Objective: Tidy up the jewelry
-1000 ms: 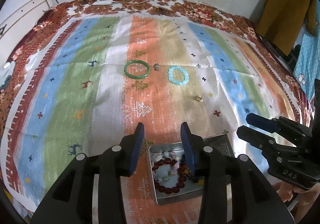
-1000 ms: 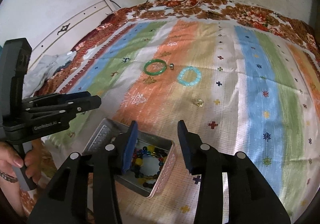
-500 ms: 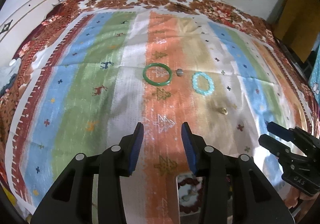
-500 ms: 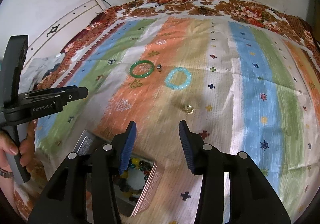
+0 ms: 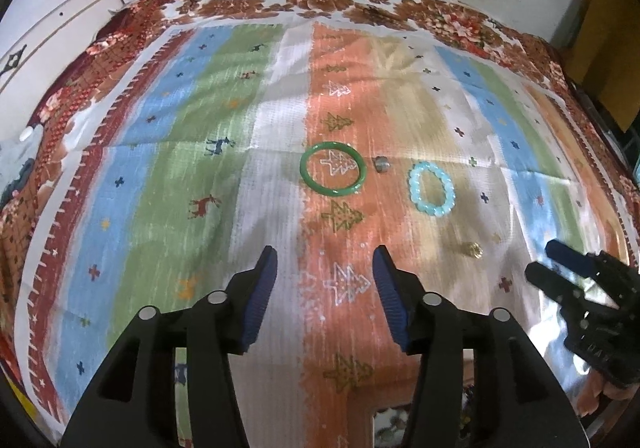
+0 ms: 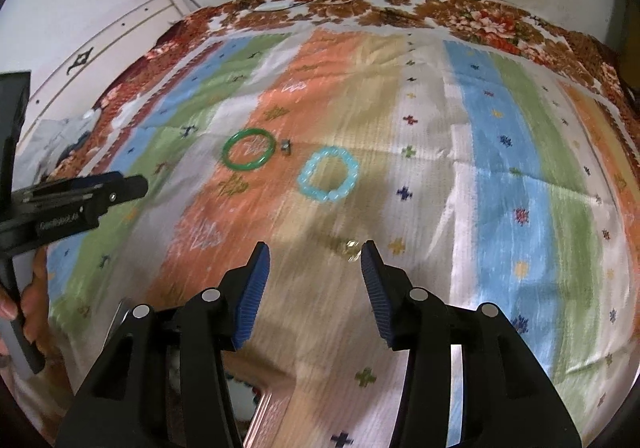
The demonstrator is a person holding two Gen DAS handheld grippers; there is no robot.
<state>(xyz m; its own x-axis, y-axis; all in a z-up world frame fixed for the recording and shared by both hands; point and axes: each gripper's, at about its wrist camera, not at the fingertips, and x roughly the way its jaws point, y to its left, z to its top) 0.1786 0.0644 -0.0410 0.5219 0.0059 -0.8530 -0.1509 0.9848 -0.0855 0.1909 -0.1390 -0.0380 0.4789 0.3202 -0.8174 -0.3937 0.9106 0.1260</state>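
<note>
Left wrist view: the left gripper fills the lower frame, its jaws apart with nothing between them, having just been opening, above the striped cloth. A green bangle lies at centre, a small grey ring just right of it, a blue bead bracelet further right, and a gold ring lower right. The right gripper enters at the right edge. Right wrist view: the right gripper occupies the lower frame, jaws likewise apart, empty and just opening; the gold ring lies just beside its right fingertip. The bangle, grey ring and bracelet lie above centre. The left gripper shows at left, and a tin corner at the bottom.
</note>
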